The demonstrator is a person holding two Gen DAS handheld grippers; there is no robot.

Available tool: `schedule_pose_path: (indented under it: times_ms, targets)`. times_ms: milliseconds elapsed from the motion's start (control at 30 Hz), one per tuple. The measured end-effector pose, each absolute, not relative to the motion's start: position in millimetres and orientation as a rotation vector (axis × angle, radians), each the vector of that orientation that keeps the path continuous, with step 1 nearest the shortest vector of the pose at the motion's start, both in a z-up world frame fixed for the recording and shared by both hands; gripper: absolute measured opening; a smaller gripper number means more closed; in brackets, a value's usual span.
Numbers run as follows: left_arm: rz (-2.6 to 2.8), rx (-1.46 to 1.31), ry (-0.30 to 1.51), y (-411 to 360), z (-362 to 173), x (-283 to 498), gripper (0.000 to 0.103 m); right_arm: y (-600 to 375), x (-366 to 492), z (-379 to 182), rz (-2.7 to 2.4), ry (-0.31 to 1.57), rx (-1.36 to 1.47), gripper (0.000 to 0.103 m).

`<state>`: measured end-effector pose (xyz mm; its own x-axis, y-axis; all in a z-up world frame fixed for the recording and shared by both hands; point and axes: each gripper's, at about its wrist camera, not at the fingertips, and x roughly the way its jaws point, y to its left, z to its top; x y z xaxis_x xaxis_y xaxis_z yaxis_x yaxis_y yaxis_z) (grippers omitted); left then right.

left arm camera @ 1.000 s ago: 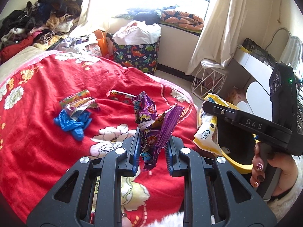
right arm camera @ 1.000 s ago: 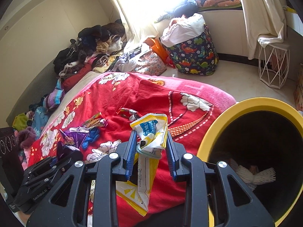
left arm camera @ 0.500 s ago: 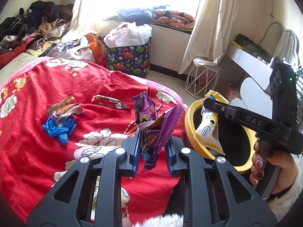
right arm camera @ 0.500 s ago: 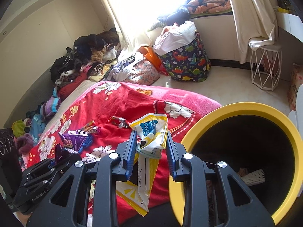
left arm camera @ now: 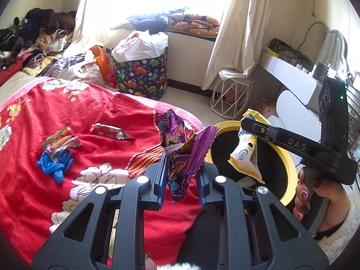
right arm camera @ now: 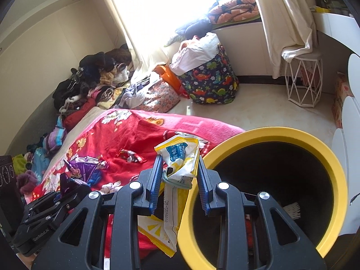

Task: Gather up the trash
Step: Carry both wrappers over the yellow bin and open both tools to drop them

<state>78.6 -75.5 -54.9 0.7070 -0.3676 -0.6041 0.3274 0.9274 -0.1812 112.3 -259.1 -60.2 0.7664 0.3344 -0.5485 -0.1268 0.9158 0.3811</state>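
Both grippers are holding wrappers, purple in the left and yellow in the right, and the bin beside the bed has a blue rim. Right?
Nearly. The bin has a yellow rim, not blue; the right wrist view shows it. The rest holds: the left gripper is shut on the purple wrapper, the right gripper on the yellow wrapper.

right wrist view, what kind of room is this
Most likely a lived-in bedroom: a bed under a red floral blanket, clothes heaped by the wall, and a curtained window.
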Motion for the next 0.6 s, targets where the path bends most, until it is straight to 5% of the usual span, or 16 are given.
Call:
schedule_pose_path:
  times_ms: [600]
  targets:
    - [-0.455, -0.039, 0.683, -115, -52, 82, 0.016, -302, 106, -64, 0.145, 0.63, 0.358, 0.028]
